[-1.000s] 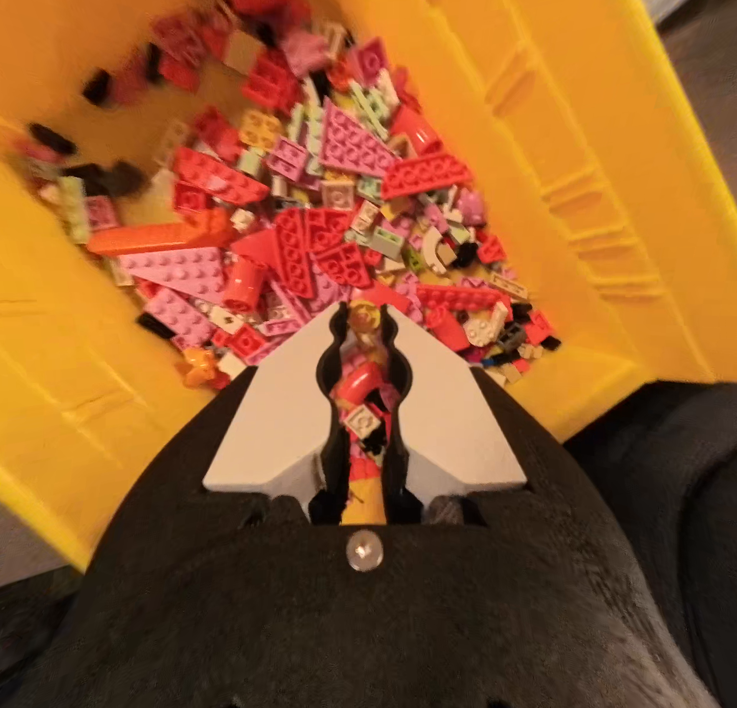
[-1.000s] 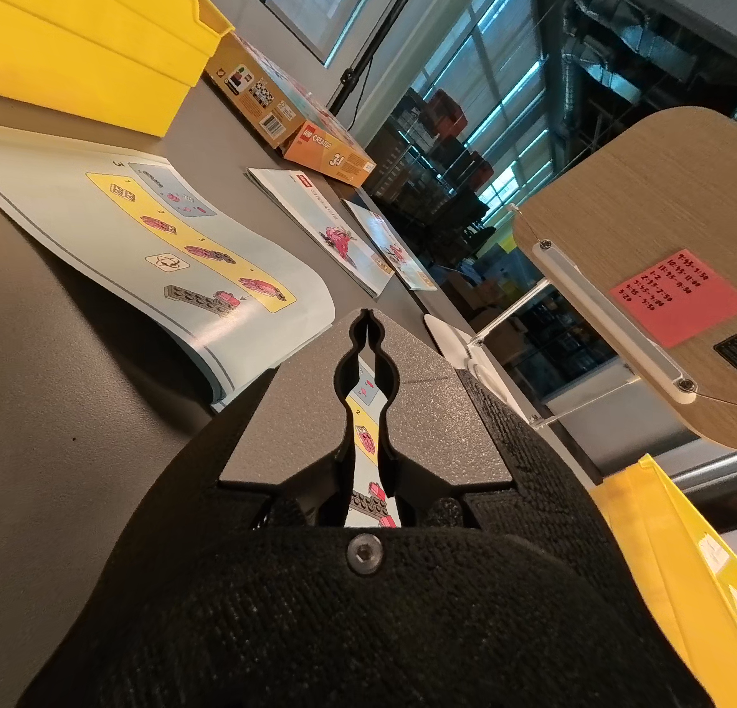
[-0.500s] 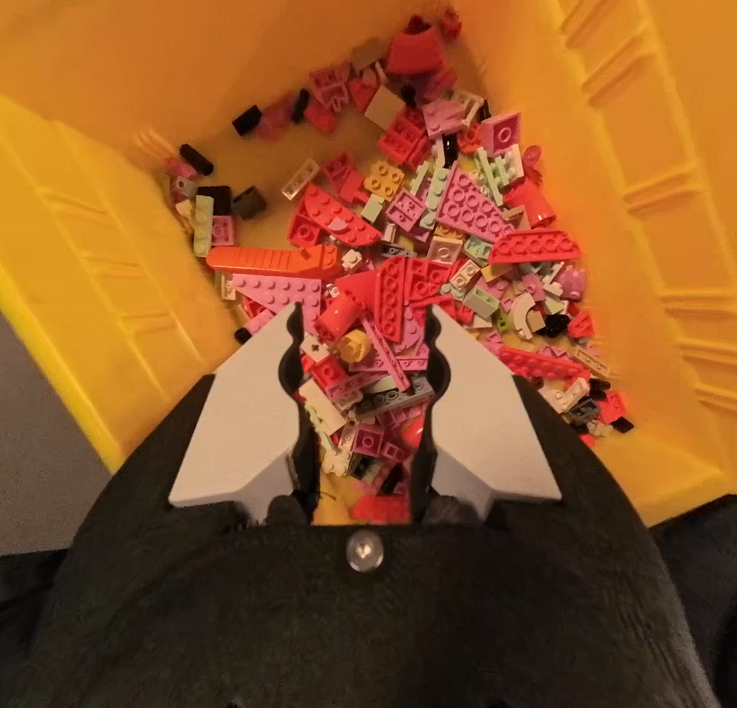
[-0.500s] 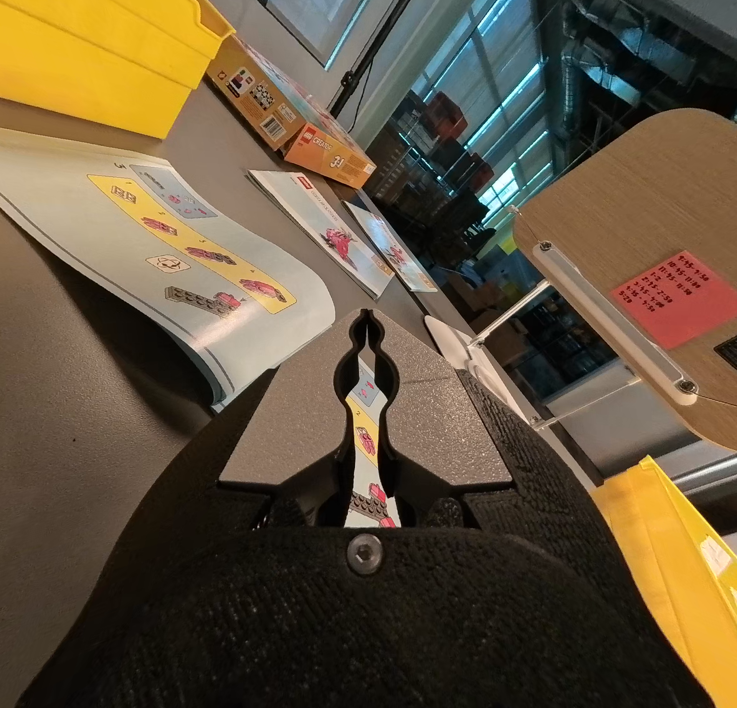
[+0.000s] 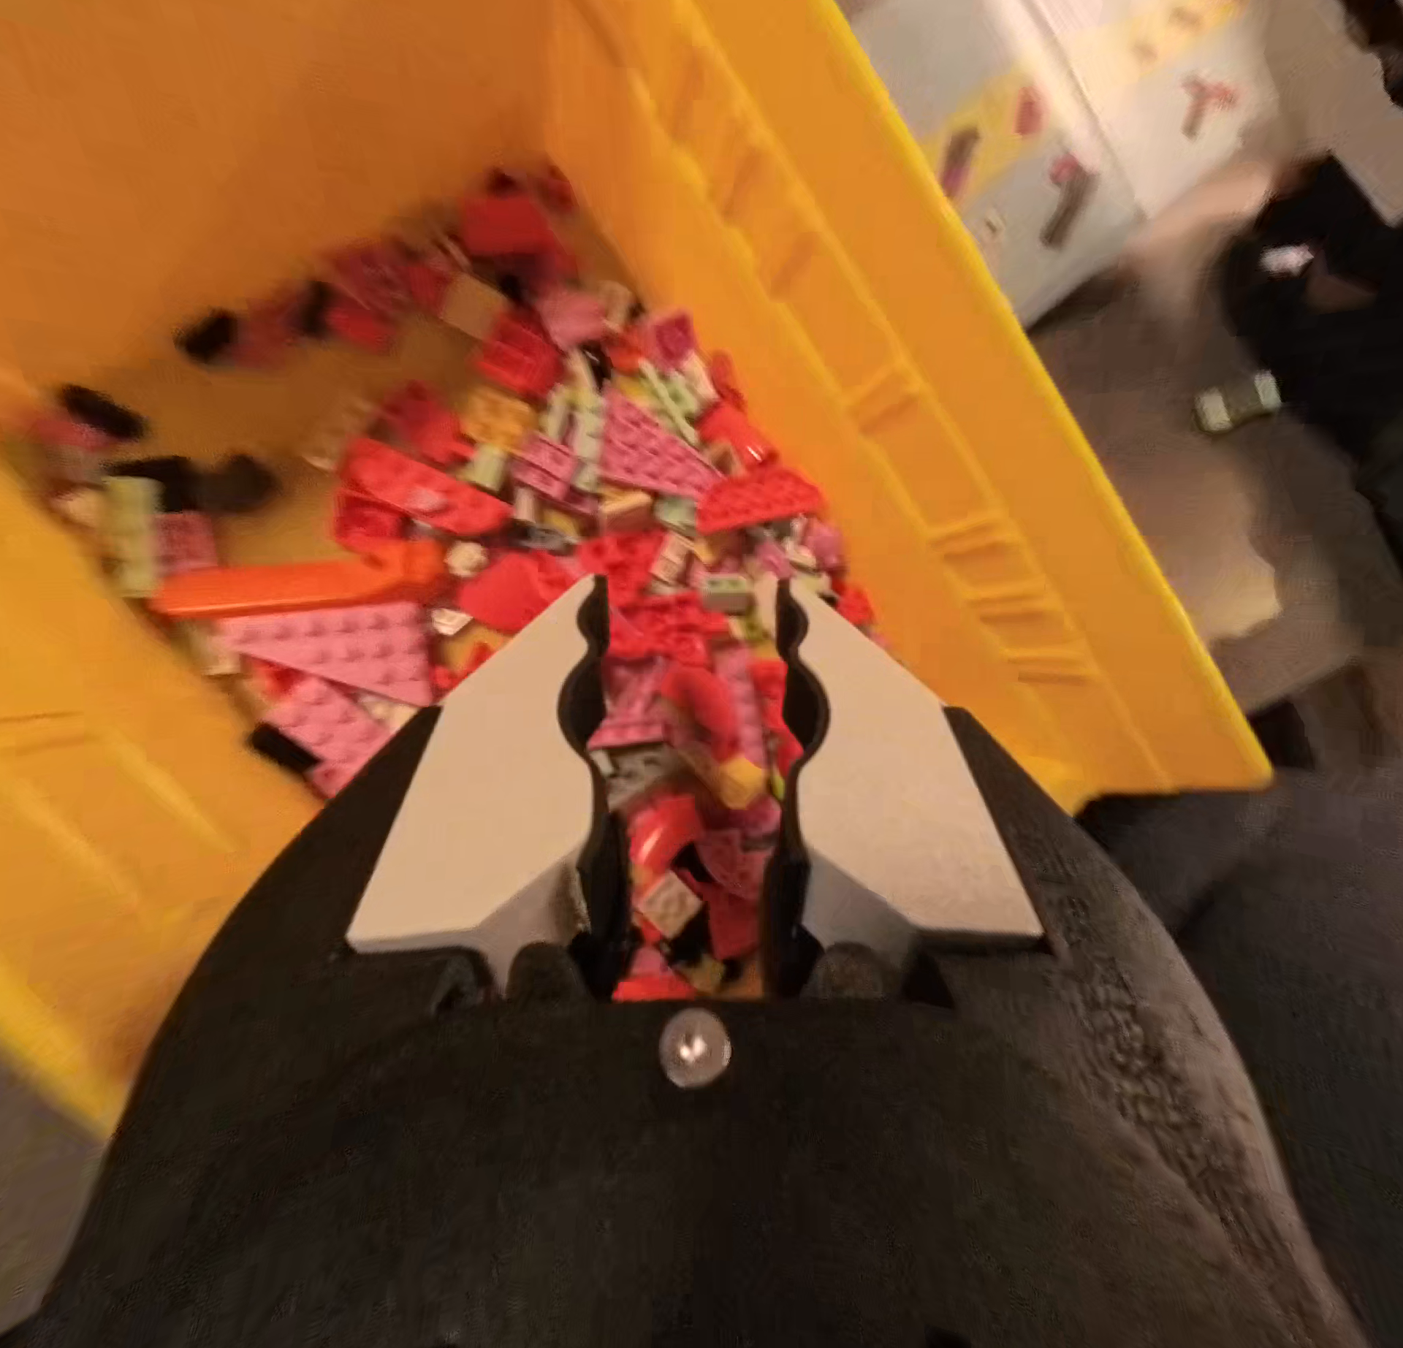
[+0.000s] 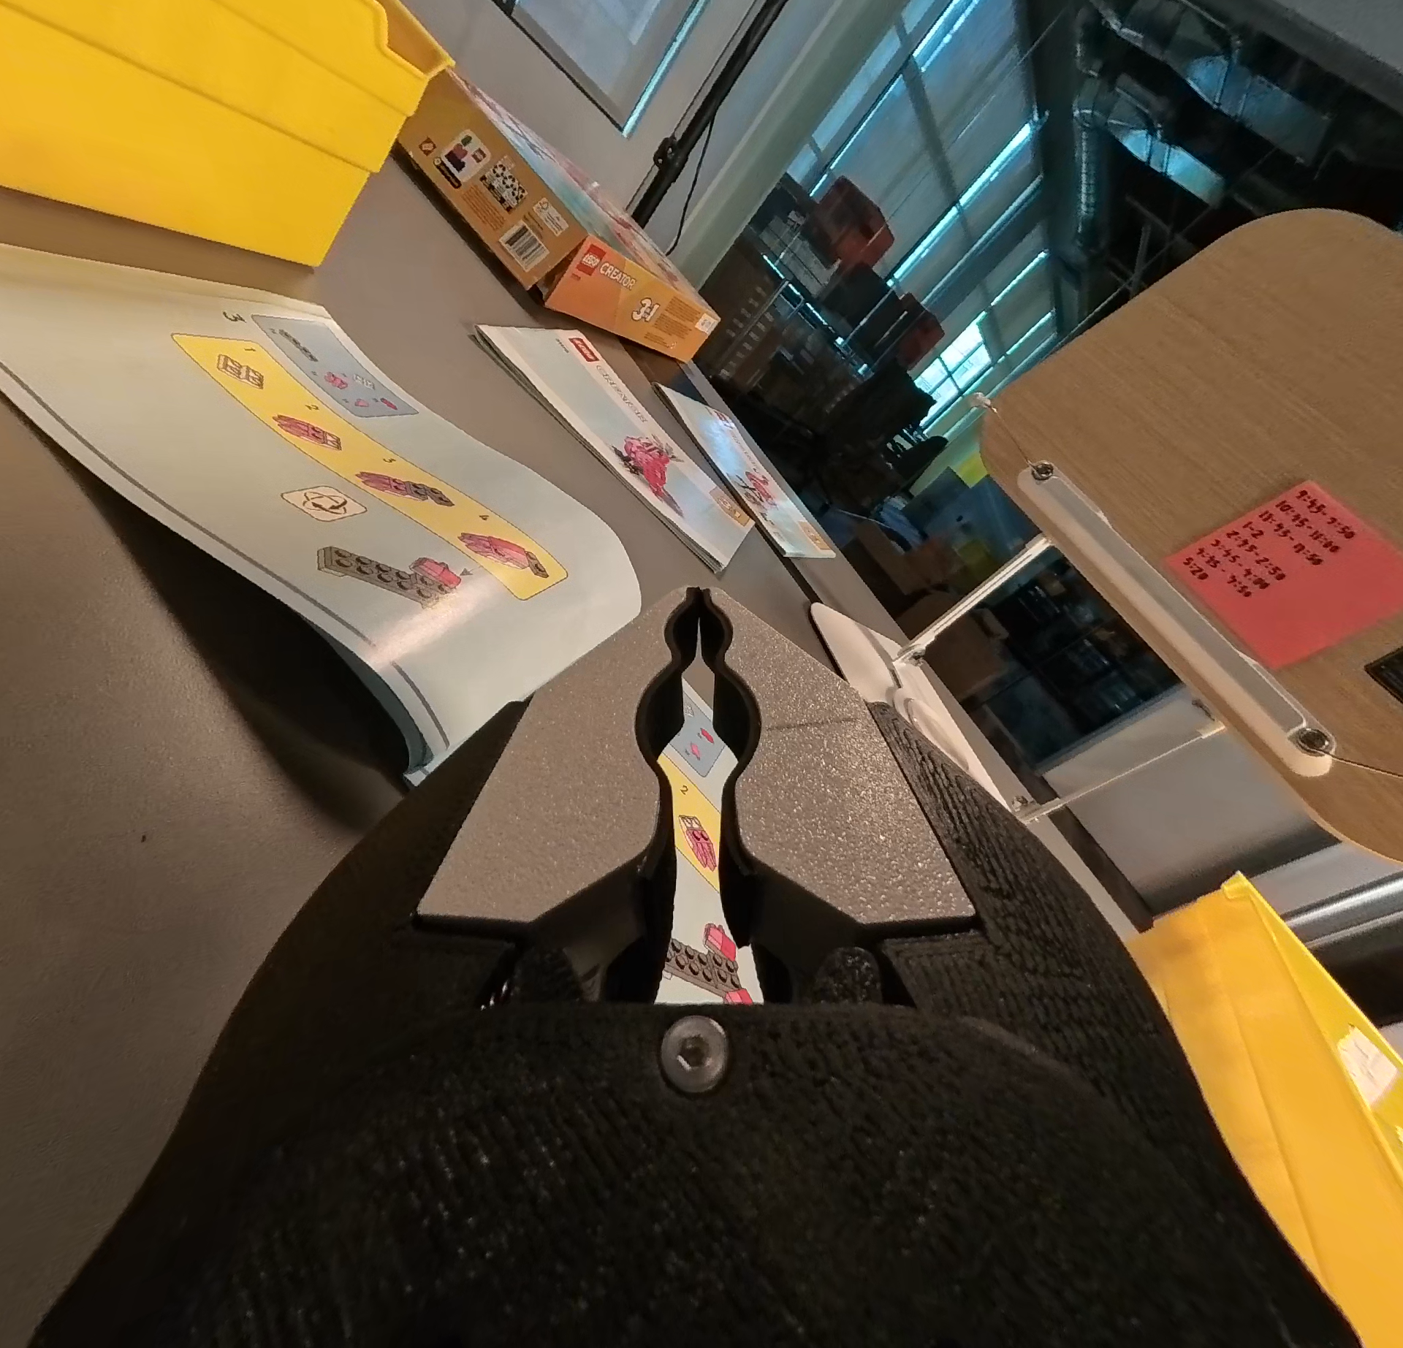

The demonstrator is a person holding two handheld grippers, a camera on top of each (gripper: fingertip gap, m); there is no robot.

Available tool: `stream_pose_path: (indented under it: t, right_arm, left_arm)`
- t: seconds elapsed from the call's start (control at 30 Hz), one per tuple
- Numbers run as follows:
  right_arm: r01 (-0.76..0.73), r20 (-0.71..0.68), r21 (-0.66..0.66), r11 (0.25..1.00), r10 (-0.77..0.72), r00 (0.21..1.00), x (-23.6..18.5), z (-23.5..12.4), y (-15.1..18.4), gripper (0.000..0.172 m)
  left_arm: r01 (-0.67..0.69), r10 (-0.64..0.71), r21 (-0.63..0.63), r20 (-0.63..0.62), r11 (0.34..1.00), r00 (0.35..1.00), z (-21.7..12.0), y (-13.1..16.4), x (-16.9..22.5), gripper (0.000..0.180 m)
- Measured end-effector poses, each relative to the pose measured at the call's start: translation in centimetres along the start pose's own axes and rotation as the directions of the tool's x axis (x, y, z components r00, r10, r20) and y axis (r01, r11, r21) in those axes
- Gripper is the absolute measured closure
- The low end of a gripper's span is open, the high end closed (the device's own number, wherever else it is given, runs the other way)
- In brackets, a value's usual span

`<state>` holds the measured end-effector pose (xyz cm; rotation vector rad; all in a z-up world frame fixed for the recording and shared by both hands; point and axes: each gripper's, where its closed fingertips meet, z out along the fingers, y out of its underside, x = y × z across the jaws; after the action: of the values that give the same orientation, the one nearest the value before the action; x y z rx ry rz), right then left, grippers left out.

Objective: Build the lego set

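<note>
Yellow bin [image 5: 873, 370] of bricks [image 5: 531, 522]; open booklet [image 6: 342, 492], orange box [image 6: 577, 264].

red and pink toy bricks [image 5: 607, 522] heaped in yellow bin [image 5: 873, 340].

A flat grey surface [image 6: 190, 818] carries everything. Just ahead of the right tool [image 6: 700, 615], to its left, an open pale-blue instruction booklet [image 6: 319, 476] lies curled. Farther ahead lie two closed booklets [image 6: 630, 446] and an orange cardboard box [image 6: 554, 241]; stacked yellow plastic bins [image 6: 190, 97] stand far left.
</note>
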<state>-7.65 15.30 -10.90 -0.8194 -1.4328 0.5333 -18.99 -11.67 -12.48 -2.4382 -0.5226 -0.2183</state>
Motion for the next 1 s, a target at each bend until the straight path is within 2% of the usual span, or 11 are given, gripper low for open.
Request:
stream_pose_path:
  t: [0.07,0.1,0.23,0.4,0.57,0.63,0.73,0.83,1.0]
  right_arm:
    - [0.001,0.0,0.002,1.0,-0.001,1.0,0.0,0.0,0.0,0.172]
    - [0.0,-0.001,0.003,1.0,0.0,1.0,0.0,0.0,0.0,0.172]
    - [0.0,0.0,0.003,1.0,0.0,1.0,0.0,0.0,0.0,0.172]
    - [-0.001,0.001,0.005,1.0,0.001,1.0,0.0,0.0,-0.1,0.172]
    - [0.0,0.003,0.005,1.0,0.0,1.0,0.0,0.0,-0.1,0.172]
    - [0.0,0.004,0.005,1.0,0.0,1.0,0.0,0.0,-0.1,0.172]
    - [0.001,0.005,0.005,1.0,-0.001,1.0,-0.1,0.0,-0.1,0.172]
    - [0.0,0.005,0.006,1.0,0.0,1.0,-0.1,0.0,-0.1,0.172]
    - [0.0,0.007,0.006,1.0,0.0,1.0,-0.1,0.0,-0.1,0.172]
  left_arm:
    - [0.015,-0.023,0.064,0.12,0.998,0.993,-0.8,-1.8,-2.3,0.139]
    - [0.022,-0.031,0.055,0.169,0.998,0.985,-0.9,-2.0,-3.3,0.138]
    - [0.027,0.018,-0.135,0.319,0.991,0.948,0.3,-0.8,-6.8,0.133]
    - [0.082,0.002,-0.225,0.35,0.971,0.937,1.8,-0.2,-8.9,0.129]
    - [0.11,-0.016,-0.289,0.308,0.951,0.951,2.6,0.7,-8.5,0.123]
    - [0.104,-0.011,-0.296,0.3,0.95,0.954,2.8,0.7,-8.4,0.132]
    - [0.086,0.011,-0.302,0.305,0.949,0.952,2.8,0.4,-8.6,0.177]
    - [0.071,0.039,-0.315,0.329,0.947,0.944,2.6,0.1,-9.4,0.178]
    - [0.061,0.028,-0.216,0.385,0.975,0.923,1.4,-2.5,-10.7,0.178]
